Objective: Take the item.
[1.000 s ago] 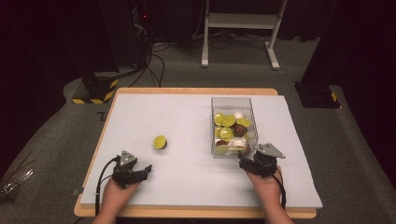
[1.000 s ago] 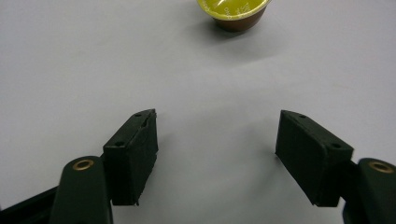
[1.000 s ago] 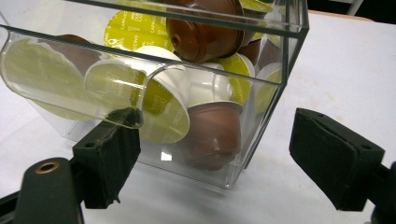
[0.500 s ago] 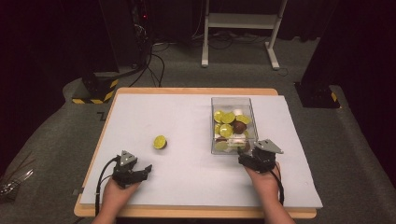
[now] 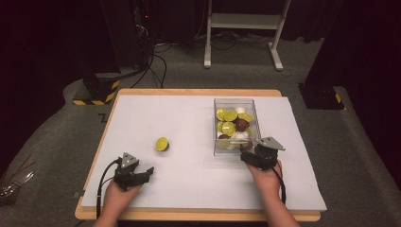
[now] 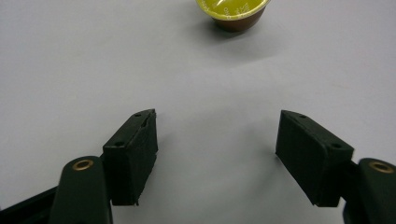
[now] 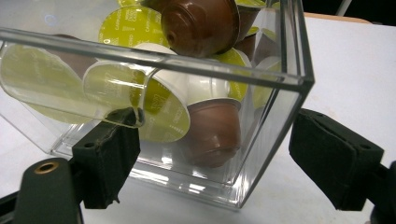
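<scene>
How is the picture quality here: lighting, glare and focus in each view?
High view: table evenly lit, surroundings dark, image soft and grainy. Left gripper view: jaws sharp, the capsule cut off at the top edge, casting a soft shadow. Right gripper view: the clear box throws reflections along its edges and distorts the capsules behind its wall; the near jaws are slightly soft.

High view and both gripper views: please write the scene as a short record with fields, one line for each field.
surface: white table top
container: clear box, at the right half of the table
contents: coffee capsules, green-lidded, brown and white, piled loosely
loose item: single capsule, green lid, on the table left of the box
left gripper: open, nothing between the jaws, the single capsule ahead of it
right gripper: open, at the near corner of the box, one jaw on each side of that corner
</scene>
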Demonstrator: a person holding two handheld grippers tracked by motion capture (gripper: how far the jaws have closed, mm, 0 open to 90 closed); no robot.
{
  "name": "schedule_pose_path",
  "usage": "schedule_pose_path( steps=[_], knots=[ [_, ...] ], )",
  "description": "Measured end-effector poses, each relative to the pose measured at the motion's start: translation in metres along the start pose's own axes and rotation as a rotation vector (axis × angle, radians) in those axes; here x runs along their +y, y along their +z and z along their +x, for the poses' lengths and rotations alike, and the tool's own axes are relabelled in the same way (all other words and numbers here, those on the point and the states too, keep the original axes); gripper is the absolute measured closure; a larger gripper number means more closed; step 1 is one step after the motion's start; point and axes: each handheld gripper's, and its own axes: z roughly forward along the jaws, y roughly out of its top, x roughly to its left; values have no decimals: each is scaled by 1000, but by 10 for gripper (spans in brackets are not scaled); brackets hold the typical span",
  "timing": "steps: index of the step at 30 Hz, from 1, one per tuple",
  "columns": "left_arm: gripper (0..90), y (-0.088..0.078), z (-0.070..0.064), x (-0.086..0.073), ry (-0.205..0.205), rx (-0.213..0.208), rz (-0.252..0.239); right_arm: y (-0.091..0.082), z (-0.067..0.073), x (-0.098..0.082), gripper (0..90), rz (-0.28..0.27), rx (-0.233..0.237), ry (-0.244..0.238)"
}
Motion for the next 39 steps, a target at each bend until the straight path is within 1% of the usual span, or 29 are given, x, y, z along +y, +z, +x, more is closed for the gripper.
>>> schedule_pose_path(
  steps=[15,25,28,29,33,35,39],
  knots=[
    [296,0,0,0,3,0,2,11,-2,6,158,-6,-15,17],
    [296,0,0,0,4,1,3,10,-2,5,161,-8,-11,13],
    [296,0,0,0,3,1,3,10,-2,5,171,-6,-5,11],
    [296,0,0,0,3,1,2,10,-2,5,189,-8,-2,7],
    [296,0,0,0,0,0,-1,8,-3,5,194,-6,1,9],
    [296,-1,1,0,16,2,8,7,-4,5,194,-5,5,10],
    [296,0,0,0,11,3,4,5,-6,4,195,-7,8,10]
  ],
)
